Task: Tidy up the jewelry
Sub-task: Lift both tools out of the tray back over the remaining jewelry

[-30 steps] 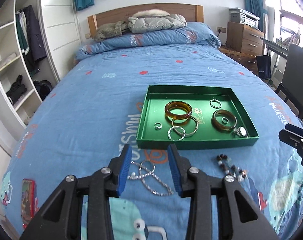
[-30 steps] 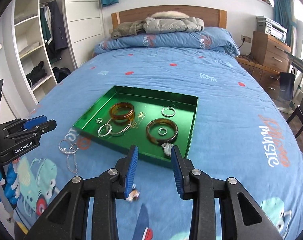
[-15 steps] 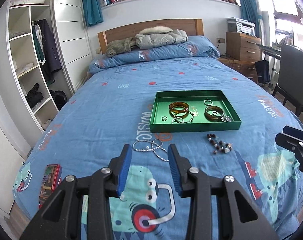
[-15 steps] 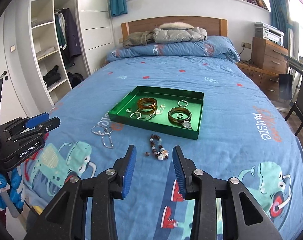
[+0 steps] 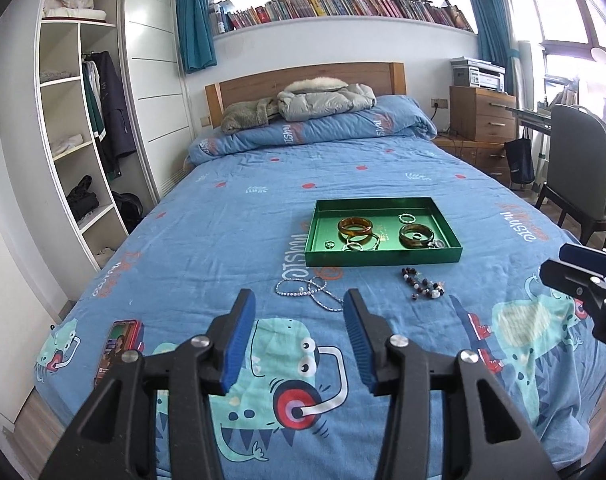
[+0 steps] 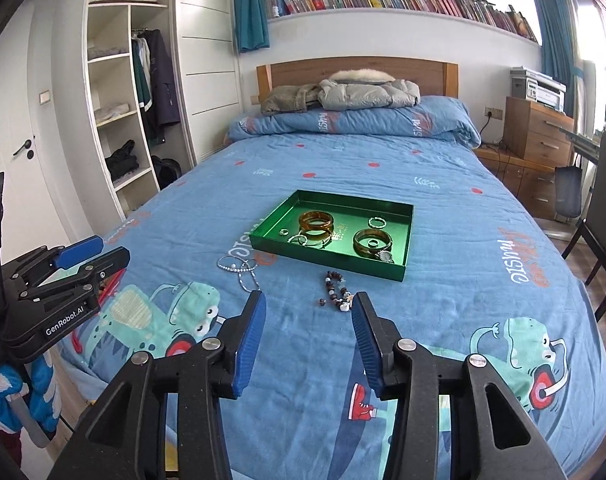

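A green tray (image 5: 383,257) (image 6: 263,237) lies on the blue bedspread and holds two amber bangles (image 5: 355,226) (image 6: 316,220), silver rings and thin bracelets. A silver chain necklace (image 5: 309,292) (image 6: 239,268) lies on the bedspread in front of the tray's left corner. A dark beaded bracelet (image 5: 423,285) (image 6: 337,292) lies in front of the tray to the right. My left gripper (image 5: 299,328) (image 6: 75,256) is open and empty, back from the necklace. My right gripper (image 6: 309,328) (image 5: 575,270) is open and empty, back from the beads.
A red phone-like case (image 5: 119,344) lies near the bed's left front edge. Jackets and a folded duvet (image 5: 315,120) sit at the headboard. A wardrobe with open shelves (image 5: 75,152) stands left; drawers (image 5: 483,116) and a chair (image 5: 575,168) stand right.
Both grippers have pulled back and up from the bed, away from the tray. The necklace and beads now lie farther ahead. Both stay open and empty.
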A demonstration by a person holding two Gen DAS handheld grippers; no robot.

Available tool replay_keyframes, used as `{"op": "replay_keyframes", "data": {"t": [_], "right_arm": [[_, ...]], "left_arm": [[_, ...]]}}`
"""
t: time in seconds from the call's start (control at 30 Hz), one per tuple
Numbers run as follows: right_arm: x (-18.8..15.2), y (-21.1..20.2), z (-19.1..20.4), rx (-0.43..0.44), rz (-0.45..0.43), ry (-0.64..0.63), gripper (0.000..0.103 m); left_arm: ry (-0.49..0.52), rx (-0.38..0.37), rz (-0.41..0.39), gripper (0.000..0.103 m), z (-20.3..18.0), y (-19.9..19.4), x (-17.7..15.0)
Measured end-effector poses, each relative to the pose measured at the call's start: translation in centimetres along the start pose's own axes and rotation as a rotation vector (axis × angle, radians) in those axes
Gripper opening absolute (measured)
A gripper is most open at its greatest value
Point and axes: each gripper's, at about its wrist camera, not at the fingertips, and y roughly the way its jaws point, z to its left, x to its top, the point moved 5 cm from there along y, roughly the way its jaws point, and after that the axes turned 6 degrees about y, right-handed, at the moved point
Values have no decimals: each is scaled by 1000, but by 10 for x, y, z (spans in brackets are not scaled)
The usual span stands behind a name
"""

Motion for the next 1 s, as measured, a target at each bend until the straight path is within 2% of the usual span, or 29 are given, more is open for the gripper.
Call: {"op": "replay_keyframes", "data": {"t": [0.53,0.83,1.0], "right_arm": [[-16,-21,8,-23,-10,27,54],[-23,-10,-3,-47,4,48,55],[-25,4,-18,-63,16,79,55]], "left_arm": [[-22,-53,-5,44,-10,-18,-17],[-29,-73,17,47,-14,-2,-19],[-12,-59,27,49,-17,11,-17]]}}
